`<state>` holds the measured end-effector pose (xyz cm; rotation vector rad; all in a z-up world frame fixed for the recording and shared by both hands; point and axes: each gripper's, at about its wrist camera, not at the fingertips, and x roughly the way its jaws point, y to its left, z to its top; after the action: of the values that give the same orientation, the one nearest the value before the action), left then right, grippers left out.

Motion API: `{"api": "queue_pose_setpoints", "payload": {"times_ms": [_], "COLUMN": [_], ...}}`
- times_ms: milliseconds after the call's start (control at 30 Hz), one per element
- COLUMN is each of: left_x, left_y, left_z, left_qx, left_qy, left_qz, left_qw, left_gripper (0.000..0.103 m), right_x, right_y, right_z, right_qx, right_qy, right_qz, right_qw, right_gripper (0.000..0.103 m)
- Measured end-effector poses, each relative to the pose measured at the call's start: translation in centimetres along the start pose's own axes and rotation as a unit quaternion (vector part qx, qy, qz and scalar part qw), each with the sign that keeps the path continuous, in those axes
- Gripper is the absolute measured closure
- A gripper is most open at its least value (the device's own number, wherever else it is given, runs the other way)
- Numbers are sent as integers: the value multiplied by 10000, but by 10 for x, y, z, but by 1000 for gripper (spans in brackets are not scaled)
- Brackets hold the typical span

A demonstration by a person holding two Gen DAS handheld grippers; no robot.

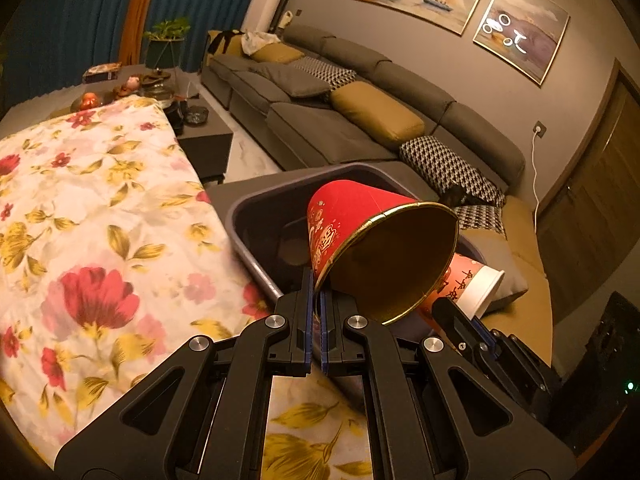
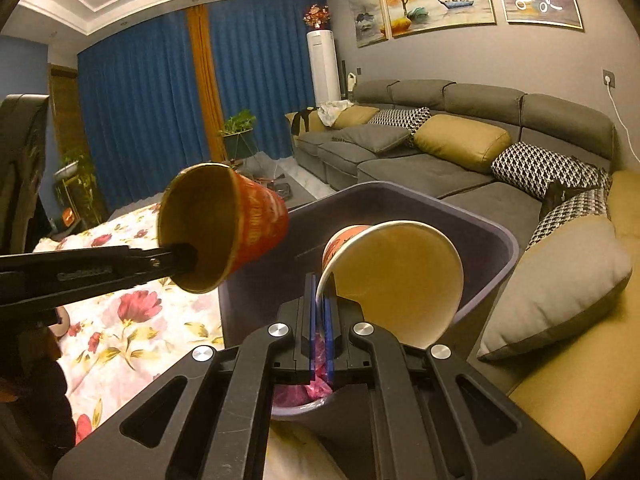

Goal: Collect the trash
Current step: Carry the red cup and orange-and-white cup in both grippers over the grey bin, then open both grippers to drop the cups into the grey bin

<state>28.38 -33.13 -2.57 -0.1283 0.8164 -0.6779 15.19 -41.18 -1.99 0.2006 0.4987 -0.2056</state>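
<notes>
My left gripper (image 1: 316, 280) is shut on the gold rim of a red paper cup (image 1: 352, 216), which lies tilted over the near edge of a dark grey bin (image 1: 256, 208). To its right, a second cup (image 1: 472, 284) with a white rim sits in my right gripper (image 1: 452, 310). In the right wrist view, my right gripper (image 2: 322, 284) is shut on the rim of that white-rimmed cup (image 2: 400, 272), whose mouth faces the camera above the bin (image 2: 508, 248). The red cup (image 2: 248, 224) hangs at the left, pinched by my left gripper (image 2: 188, 258).
A flowered cloth (image 1: 100, 200) covers the table left of the bin. A long grey sofa (image 1: 360, 136) with cushions (image 2: 560, 280) runs behind and to the right. Something pink (image 2: 316, 390) lies low beneath my right gripper. A dark coffee table (image 1: 204, 128) with small objects stands farther back.
</notes>
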Motion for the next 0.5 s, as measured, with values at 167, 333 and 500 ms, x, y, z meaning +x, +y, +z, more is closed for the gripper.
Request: {"api": "queue_pose_setpoints", "payload": {"times_ms": [167,333,500], "left_x": [17,32,41], "left_y": [0,3,7], "left_z": [1,1,0], "left_qx": [-72,-149,-219], "left_qy": [182,328,416], "left_qz": [-61,-70,-50], "left_qw": [9998,9993,9989], "left_gripper": [102,102,102], "right_x": [6,13,20], "right_y": [2,2,1], "right_z": [2,-3,-6], "right_qx": [-68,-51,-29], "right_qy": [106,253,407], "right_qz": [3,-11,-12], "right_qw": [9999,9997,9992], "right_gripper": [99,99,99]}}
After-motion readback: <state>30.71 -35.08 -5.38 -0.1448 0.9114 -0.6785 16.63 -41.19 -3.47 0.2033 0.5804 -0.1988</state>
